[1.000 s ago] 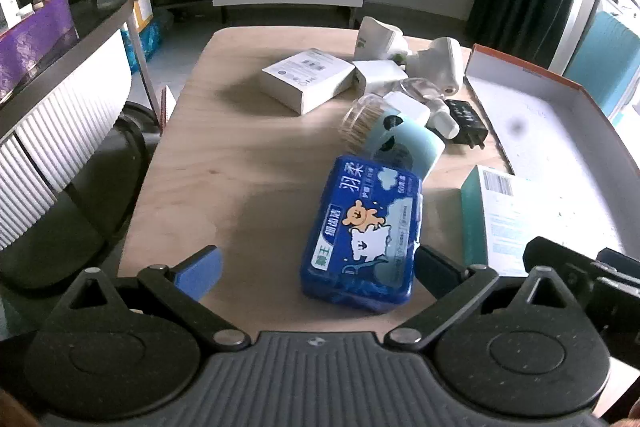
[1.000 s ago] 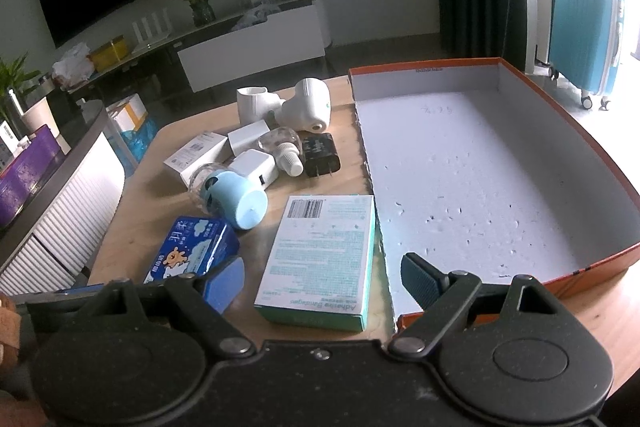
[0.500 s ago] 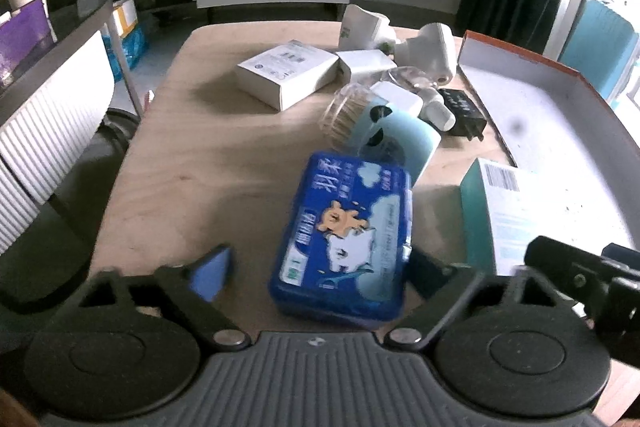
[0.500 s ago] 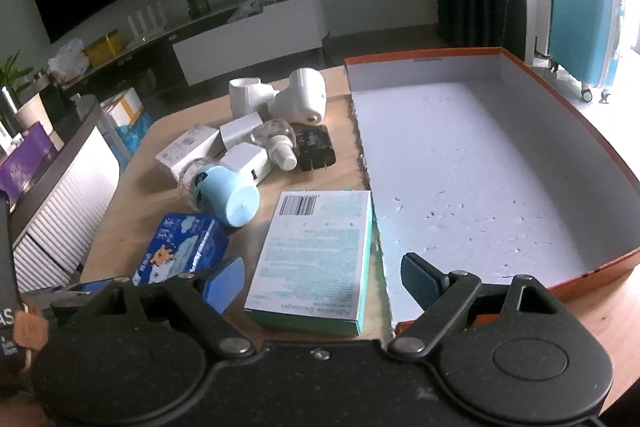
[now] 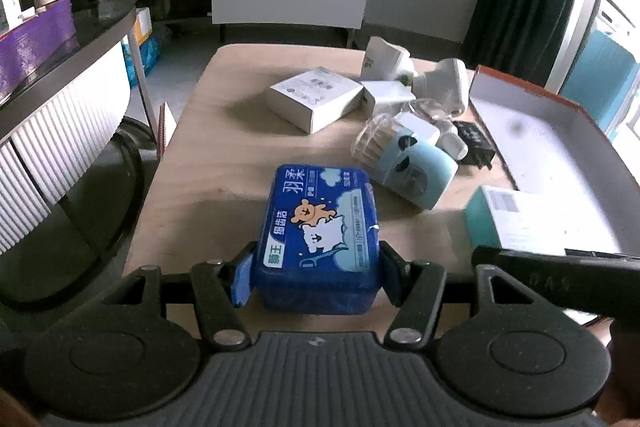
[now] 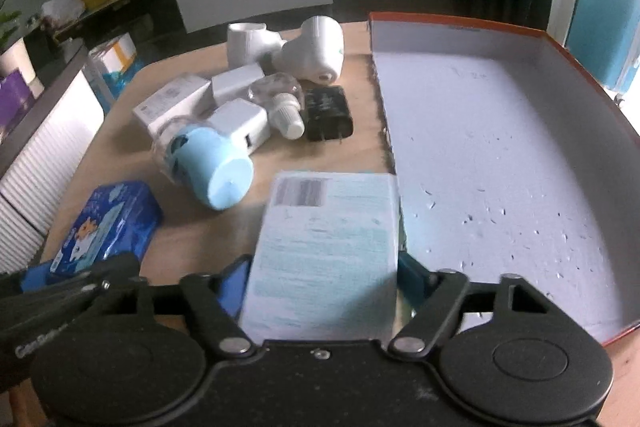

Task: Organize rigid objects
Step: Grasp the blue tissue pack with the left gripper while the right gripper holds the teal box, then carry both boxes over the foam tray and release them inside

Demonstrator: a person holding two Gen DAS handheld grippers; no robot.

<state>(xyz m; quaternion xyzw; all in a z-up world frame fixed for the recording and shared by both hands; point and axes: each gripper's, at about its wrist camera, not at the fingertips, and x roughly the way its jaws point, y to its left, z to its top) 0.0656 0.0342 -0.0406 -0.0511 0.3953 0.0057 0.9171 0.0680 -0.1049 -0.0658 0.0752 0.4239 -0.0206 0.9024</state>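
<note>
1. Nearest in the left wrist view, the left gripper [image 5: 316,281] has the blue floss box [image 5: 318,233] between its two fingers. The jaws are closing, and both pads look to be touching the box's sides.
2. Nearest in the right wrist view, the right gripper [image 6: 322,285] straddles the near end of the teal and white carton [image 6: 326,251]. Its jaws are closing too; the blur hides whether the pads press the carton yet.
3. Only the right wrist view shows the whole inside of the orange-rimmed tray [image 6: 580,39], whose wall is just beside the carton's right edge. The left wrist view shows one corner of the tray and the front face of the blue floss box, which the right view shows only at its left edge, blurred.
4. Farther back on the wooden table [image 5: 224,163] lies one light blue jar [image 5: 414,177] on its side, between the floss box and the carton.
5. Behind it sits a cluster: one black plug [image 6: 328,113], one white charger [image 6: 244,123], one clear bottle [image 6: 280,99], two small white boxes and two white plug-in devices [image 6: 316,51].
</note>
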